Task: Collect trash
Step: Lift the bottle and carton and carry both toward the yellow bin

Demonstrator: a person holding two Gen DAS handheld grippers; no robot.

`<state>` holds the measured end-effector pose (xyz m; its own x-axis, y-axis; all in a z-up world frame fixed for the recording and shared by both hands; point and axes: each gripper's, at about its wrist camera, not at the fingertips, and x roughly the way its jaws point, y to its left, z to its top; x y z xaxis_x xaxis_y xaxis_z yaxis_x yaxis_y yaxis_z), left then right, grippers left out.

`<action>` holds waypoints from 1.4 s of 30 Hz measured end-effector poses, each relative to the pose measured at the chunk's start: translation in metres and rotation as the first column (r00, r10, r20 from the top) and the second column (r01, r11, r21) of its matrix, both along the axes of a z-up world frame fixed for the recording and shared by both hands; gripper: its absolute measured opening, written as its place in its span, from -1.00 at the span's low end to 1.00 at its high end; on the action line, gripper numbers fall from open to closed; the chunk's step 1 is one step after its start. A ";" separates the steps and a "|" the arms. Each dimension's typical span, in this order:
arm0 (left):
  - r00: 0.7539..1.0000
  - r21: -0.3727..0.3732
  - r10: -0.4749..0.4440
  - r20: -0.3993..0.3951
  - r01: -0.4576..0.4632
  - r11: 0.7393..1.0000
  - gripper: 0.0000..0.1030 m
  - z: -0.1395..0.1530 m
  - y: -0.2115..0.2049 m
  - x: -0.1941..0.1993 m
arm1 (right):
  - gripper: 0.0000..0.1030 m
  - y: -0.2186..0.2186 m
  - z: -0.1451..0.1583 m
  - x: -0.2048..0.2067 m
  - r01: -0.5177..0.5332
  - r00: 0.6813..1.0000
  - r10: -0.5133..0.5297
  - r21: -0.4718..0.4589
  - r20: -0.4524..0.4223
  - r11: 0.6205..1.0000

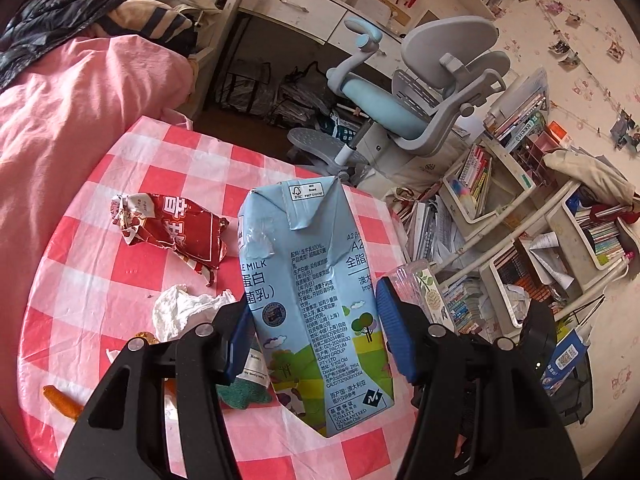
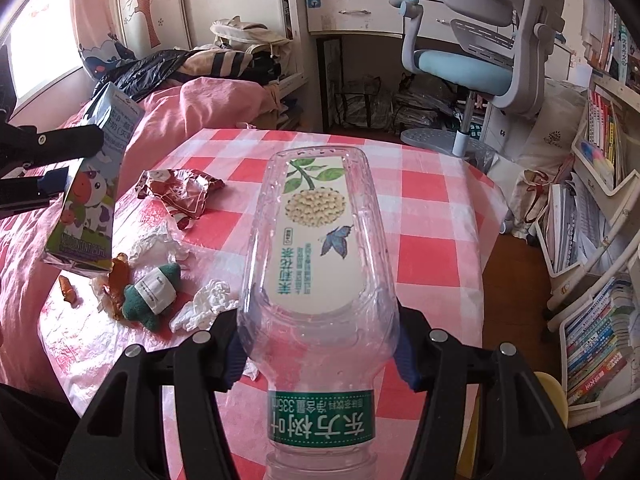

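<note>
My left gripper [image 1: 316, 332] is shut on a light blue milk carton [image 1: 316, 280], held above the pink checked table [image 1: 160, 152]. The carton also shows in the right wrist view [image 2: 92, 184], at the left, with the left gripper's black fingers around it. My right gripper [image 2: 320, 344] is shut on an empty clear plastic bottle [image 2: 320, 248], held above the table with its neck toward the camera. On the table lie a crumpled red wrapper [image 1: 172, 232] [image 2: 180, 192], crumpled white tissues [image 1: 180, 308] [image 2: 204, 308] and orange peel scraps [image 2: 116, 280].
A small green plush toy [image 2: 150, 296] lies among the trash. A pink bed [image 1: 60, 120] borders the table on the left. A grey-blue desk chair [image 1: 400, 112] stands behind the table. Cluttered bookshelves [image 1: 520, 220] fill the right side.
</note>
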<state>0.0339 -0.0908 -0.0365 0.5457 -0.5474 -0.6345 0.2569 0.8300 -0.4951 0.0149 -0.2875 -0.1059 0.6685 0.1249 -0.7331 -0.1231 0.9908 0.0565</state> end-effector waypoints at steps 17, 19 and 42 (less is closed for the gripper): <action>0.999 -0.056 -0.045 0.017 0.046 0.997 0.07 0.008 -0.026 0.000 | 0.11 -0.018 0.024 -0.014 0.040 0.998 -0.038 -0.053 0.046 0.998; 0.998 -0.058 -0.065 0.027 0.067 0.996 0.07 0.011 -0.038 -0.003 | 0.11 -0.027 0.030 -0.020 0.048 0.997 -0.044 -0.070 0.056 0.996; 0.899 0.069 -0.435 -0.055 0.438 0.896 0.07 -0.059 -0.326 -0.058 | 0.14 -0.256 -0.133 -0.094 0.420 0.887 -0.425 -0.070 -0.182 0.905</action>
